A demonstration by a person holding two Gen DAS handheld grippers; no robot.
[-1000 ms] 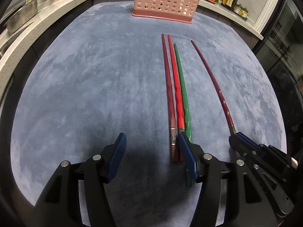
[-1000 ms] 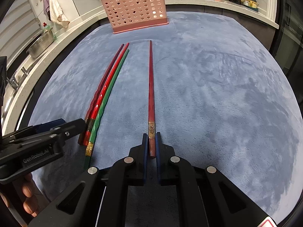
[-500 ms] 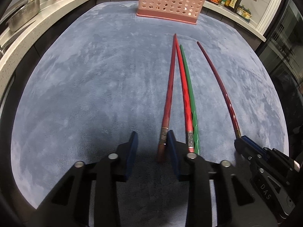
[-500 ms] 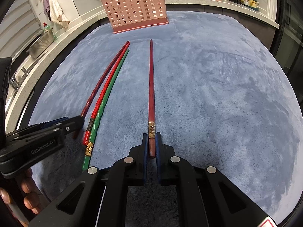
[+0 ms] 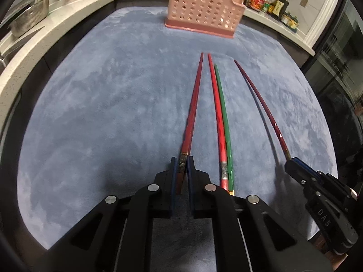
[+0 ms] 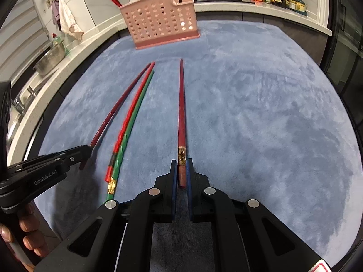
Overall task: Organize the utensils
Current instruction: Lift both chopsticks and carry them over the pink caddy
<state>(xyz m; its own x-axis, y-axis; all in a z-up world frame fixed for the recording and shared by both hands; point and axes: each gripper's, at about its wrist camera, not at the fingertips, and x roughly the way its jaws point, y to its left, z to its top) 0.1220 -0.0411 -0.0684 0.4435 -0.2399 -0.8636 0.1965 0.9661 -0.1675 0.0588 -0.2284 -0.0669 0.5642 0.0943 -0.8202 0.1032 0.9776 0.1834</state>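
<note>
Left hand-held gripper [image 5: 182,166] just closed on a dark red chopstick [image 5: 192,111], right hand-held gripper [image 6: 182,167] clamping another [image 6: 181,113], both butt ends hidden between pads.

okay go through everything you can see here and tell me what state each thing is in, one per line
left gripper: shut on a dark red chopstick, jaws just closed.
right gripper: shut on another dark red chopstick.
bright red chopstick: lying loose on the mat.
green chopstick: lying loose beside it.
pink utensil basket: upright, holding utensils.
</note>
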